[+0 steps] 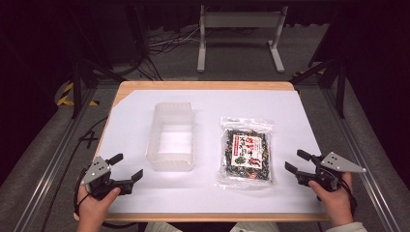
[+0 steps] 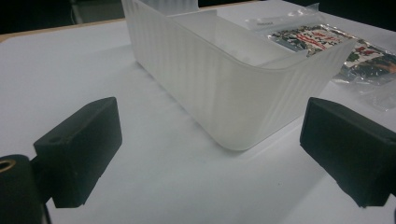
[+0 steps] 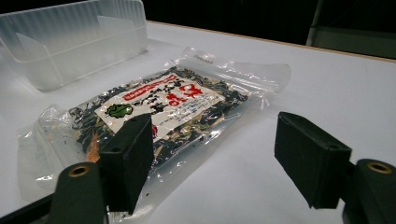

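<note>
While both hands wait at the near edge of the table (image 1: pixel 121 92), the left gripper (image 1: pixel 123 167) sits with jaws spread wide, gripping nothing, and the right gripper (image 1: pixel 298 162) is just as released. Ahead and to the right of the left gripper stands the translucent plastic container (image 1: pixel 171 137). Just ahead of the right one, toward its left, lies the clear snack bag (image 1: pixel 246 151), flat on the white sheet (image 1: pixel 290 125).

Left hand (image 1: pixel 94 205) at the lower left of the frame gripped the left gripper (image 1: pixel 126 167), jaws spread wide, right hand (image 1: pixel 333 200) at the lower right held the right gripper (image 1: pixel 296 161), jaws likewise apart
</note>
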A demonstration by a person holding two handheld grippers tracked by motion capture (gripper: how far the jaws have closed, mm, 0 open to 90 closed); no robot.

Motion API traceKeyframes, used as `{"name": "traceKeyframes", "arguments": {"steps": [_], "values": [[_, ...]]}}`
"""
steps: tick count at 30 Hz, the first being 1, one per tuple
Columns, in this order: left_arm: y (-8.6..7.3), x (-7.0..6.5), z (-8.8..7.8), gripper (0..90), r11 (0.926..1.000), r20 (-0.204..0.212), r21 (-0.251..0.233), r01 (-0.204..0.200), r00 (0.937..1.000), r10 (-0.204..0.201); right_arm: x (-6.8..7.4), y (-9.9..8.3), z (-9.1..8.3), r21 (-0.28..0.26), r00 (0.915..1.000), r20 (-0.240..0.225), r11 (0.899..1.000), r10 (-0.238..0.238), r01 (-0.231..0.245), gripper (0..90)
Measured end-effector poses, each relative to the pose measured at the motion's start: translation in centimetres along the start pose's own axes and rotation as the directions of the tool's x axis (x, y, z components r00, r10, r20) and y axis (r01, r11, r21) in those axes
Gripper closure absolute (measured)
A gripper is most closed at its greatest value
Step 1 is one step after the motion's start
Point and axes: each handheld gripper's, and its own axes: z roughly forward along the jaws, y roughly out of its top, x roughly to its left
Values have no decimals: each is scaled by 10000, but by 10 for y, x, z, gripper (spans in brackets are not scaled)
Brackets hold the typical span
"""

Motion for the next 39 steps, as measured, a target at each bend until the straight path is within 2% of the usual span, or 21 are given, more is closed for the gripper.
{"name": "traceKeyframes", "arguments": {"steps": [2,7,10,12,16,21,27,30,34,39], "values": [[1,1,-2,66,9997,-144,-164,172,9997,-175,-1,4,0,89,10000,55,10000,-43,43,276],[0,2,-2,65,9996,-248,-195,198,9995,-203,-3,10,1,-110,9999,72,9998,-155,156,271],[0,2,-2,62,9996,-290,-204,194,9994,-200,-5,14,1,-29,9998,119,9998,-171,171,272],[0,2,-2,61,9995,-271,-261,203,9994,-210,-8,18,4,187,9998,96,9997,146,-147,272],[0,1,-1,61,9996,-310,-226,145,9994,-152,-12,27,7,300,9999,31,9994,158,-159,272],[-2,2,-2,60,9997,-380,-163,176,9991,-182,-16,43,19,396,10000,-57,9992,-20,22,263],[-3,1,-2,60,9998,-428,-126,161,9989,-166,-21,54,33,605,9994,-333,9982,27,-7,263],[-3,0,-1,60,9999,-429,-95,123,9990,-127,-25,60,39,712,9995,-280,9973,-141,161,261],[-4,0,-1,60,10000,-415,-26,58,9991,-59,-30,68,48,720,9996,-242,9972,-157,174,259],[-4,-1,1,60,10000,-479,39,-5,9989,7,-37,76,62,664,9996,-274,9978,76,-58,232]]}}
